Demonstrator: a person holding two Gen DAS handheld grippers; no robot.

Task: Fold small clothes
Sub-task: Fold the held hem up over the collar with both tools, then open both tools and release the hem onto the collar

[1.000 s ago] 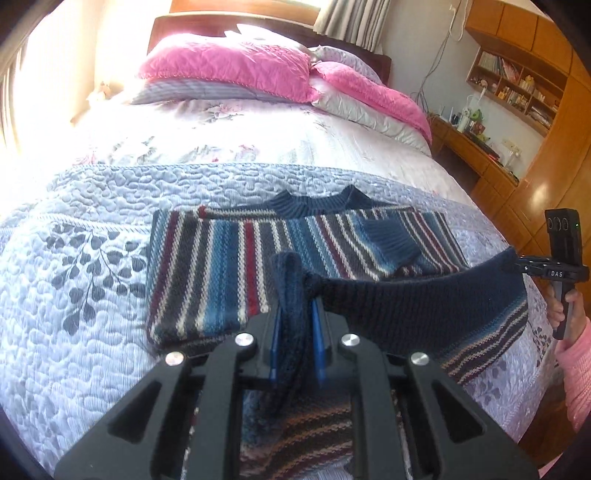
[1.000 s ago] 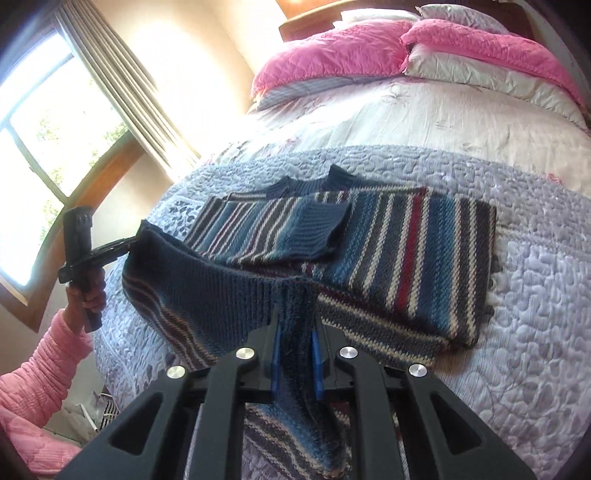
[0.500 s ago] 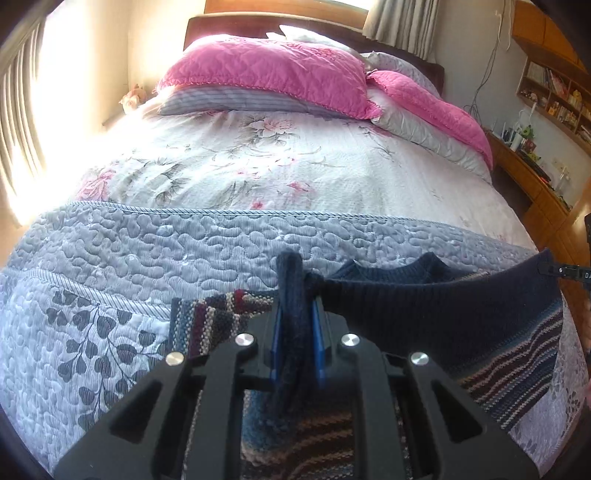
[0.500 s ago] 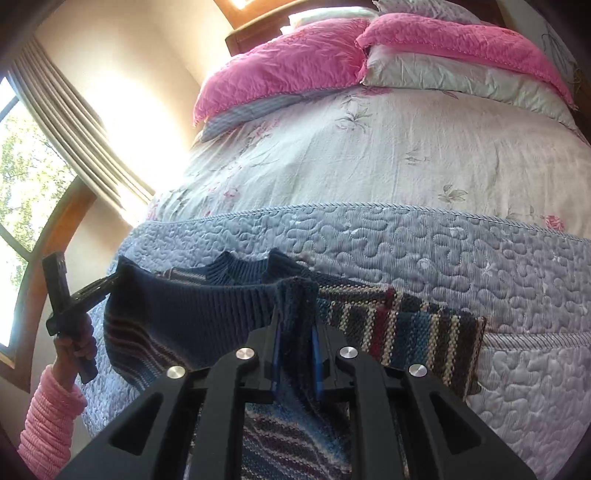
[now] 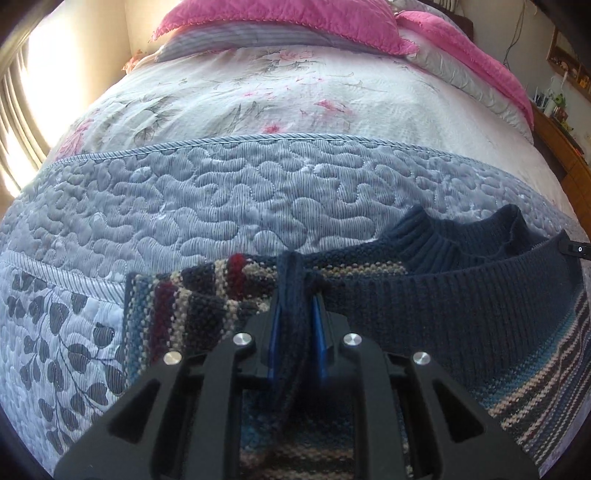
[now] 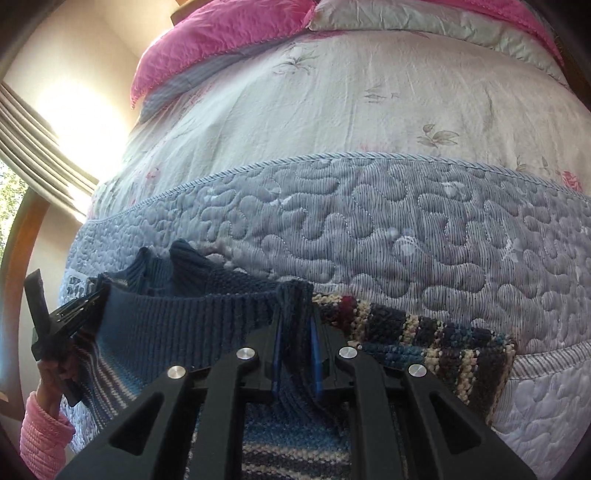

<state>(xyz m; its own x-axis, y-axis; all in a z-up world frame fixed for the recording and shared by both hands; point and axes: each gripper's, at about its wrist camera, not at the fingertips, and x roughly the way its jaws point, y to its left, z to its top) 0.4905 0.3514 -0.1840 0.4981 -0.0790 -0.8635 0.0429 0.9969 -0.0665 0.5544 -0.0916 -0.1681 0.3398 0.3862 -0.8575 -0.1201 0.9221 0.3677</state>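
A striped knit sweater [image 5: 192, 306] in navy, maroon and cream lies on the quilted bed. Its navy ribbed hem [image 5: 461, 302] is folded up over the body and reaches the collar [image 5: 436, 236]. My left gripper [image 5: 295, 295] is shut on one corner of that hem. My right gripper [image 6: 295, 310] is shut on the other corner, with the hem [image 6: 184, 321] stretched between them. In the right wrist view the left gripper [image 6: 55, 325] shows at the far left, held by a hand in a pink sleeve [image 6: 44, 439].
The blue-grey quilt [image 5: 221, 195] covers the near half of the bed, with a floral sheet [image 5: 295, 85] beyond it. Pink pillows [image 5: 288, 18] lie at the headboard. Curtains and a window [image 6: 22, 155] are on one side, wooden furniture [image 5: 569, 147] on the other.
Both grippers have carried the hem forward over the sweater's body toward the collar and come down close to the bed. Most of the striped body is now covered.
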